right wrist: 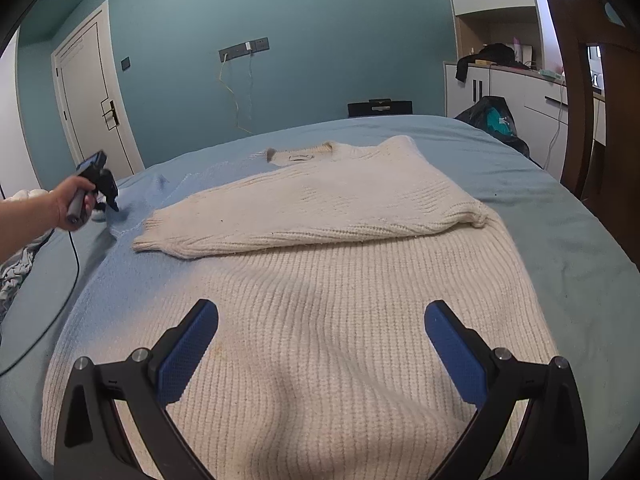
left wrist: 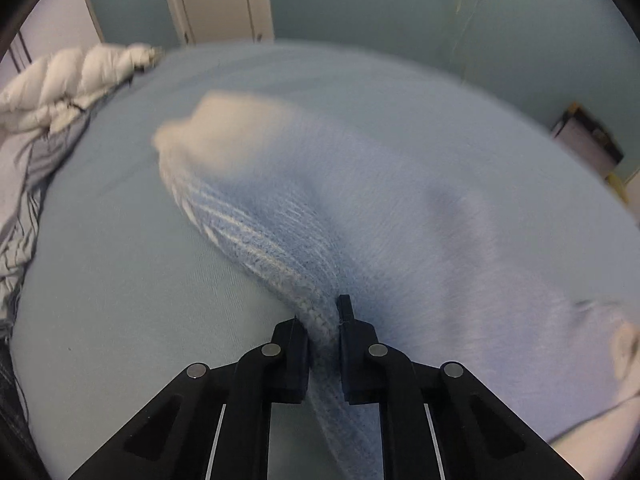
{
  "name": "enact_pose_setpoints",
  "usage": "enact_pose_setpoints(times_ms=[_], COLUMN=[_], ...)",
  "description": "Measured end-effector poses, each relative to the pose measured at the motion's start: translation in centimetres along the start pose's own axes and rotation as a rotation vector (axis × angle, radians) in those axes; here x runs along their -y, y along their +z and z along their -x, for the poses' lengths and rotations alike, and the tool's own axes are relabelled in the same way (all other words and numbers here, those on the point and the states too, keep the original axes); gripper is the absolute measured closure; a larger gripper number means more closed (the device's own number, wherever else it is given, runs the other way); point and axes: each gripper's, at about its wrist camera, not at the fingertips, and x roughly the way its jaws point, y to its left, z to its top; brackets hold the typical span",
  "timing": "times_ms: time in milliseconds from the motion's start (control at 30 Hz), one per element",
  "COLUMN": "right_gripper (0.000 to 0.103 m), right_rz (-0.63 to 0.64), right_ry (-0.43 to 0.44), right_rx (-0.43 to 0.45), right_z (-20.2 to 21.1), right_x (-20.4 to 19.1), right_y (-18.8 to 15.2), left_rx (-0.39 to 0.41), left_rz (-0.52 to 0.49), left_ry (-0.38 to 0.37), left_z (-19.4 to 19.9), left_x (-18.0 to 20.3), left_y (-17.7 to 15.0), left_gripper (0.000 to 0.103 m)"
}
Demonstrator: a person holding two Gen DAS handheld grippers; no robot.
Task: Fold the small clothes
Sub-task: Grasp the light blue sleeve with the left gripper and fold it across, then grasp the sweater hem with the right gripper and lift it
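Sweater (right wrist: 320,300) folding on bed (right wrist: 560,208): left gripper (left wrist: 323,332) clamps blue sleeve (left wrist: 280,236), best carried flat across; right gripper (right wrist: 320,344) hangs unclenched.

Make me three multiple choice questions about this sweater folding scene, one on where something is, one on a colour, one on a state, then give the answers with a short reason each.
1. Where does the folded sleeve lie?
A. across the sweater's body
B. off the bed
C. under a pillow

2. What colour is the wall?
A. yellow
B. teal
C. red

3. How is the right gripper?
A. shut on the hem
B. shut on nothing
C. open

Answers:
1 A, the sleeve crosses the chest of the sweater.
2 B, teal shows behind the bed.
3 C, its blue pads stand wide apart above the knit, while the left gripper pinches blue knit.
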Motion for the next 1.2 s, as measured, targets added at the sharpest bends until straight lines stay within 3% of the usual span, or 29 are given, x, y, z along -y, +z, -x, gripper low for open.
enact_pose_setpoints(times_ms=[133, 267, 333, 400, 500, 533, 567, 600, 667, 767, 833, 900, 1033, 1133, 1200], right_gripper=[0.002, 0.002, 0.002, 0.002, 0.002, 0.002, 0.002, 0.002, 0.002, 0.002, 0.002, 0.002, 0.002, 0.002, 0.002], right_rz=[0.005, -0.004, -0.012, -0.028, -0.04, -0.042, -0.044, -0.047, -0.045, -0.024, -0.005, 0.015, 0.094, 0.22, 0.292], right_ry=[0.007, 0.02, 0.029, 0.042, 0.059, 0.064, 0.07, 0.071, 0.07, 0.058, 0.055, 0.043, -0.026, -0.027, 0.036], right_rx=[0.009, 0.024, 0.031, 0.039, 0.039, 0.038, 0.037, 0.032, 0.02, -0.013, -0.04, -0.079, -0.184, -0.159, -0.199], right_z=[0.4, 0.8, 1.0, 1.2, 1.4, 1.5, 1.5, 1.4, 1.2, 0.6, 0.2, -0.4, -1.3, -0.7, -1.8], right_x=[0.0, 0.4, 0.7, 1.0, 1.4, 1.6, 1.7, 1.8, 1.8, 1.5, 1.2, 0.8, -1.0, -4.6, -8.4], right_y=[0.0, 0.1, 0.2, 0.2, 0.3, 0.3, 0.3, 0.3, 0.4, 0.6, 0.6, 0.7, 1.5, 4.2, 6.6], left_rx=[0.114, 0.171, 0.128, -0.002, -0.143, -0.159, -0.135, -0.088, -0.011, 0.135, 0.224, 0.28, 0.267, 0.258, 0.306], left_rz=[-0.032, -0.118, -0.115, -0.086, 0.009, 0.047, 0.092, 0.138, 0.129, 0.095, 0.126, 0.144, 0.114, 0.095, 0.069], left_ry=[-0.137, -0.304, -0.4, -0.513, -0.665, -0.697, -0.714, -0.704, -0.643, -0.423, -0.267, -0.19, -0.174, -0.062, 0.004], left_z=[9.3, 17.4, 19.9, 20.6, 20.9, 21.6, 22.9, 24.4, 26.6, 29.6, 30.7, 30.5, 28.9, 26.8, 26.9], left_x=[3.3, 8.4, 10.1, 11.0, 9.8, 8.7, 8.2, 6.6, 4.2, 0.1, -3.2, -5.6, -8.4, -9.2, -10.1], left_y=[-0.3, -5.2, -8.7, -12.2, -16.3, -17.8, -19.4, -20.9, -22.2, -24.7, -26.8, -28.1, -27.7, -26.7, -26.5], left_gripper=[0.093, 0.092, 0.089, 0.08, 0.049, 0.021, 0.002, 0.0, 0.0, 0.0, 0.0, 0.0, 0.0, 0.0, 0.0])
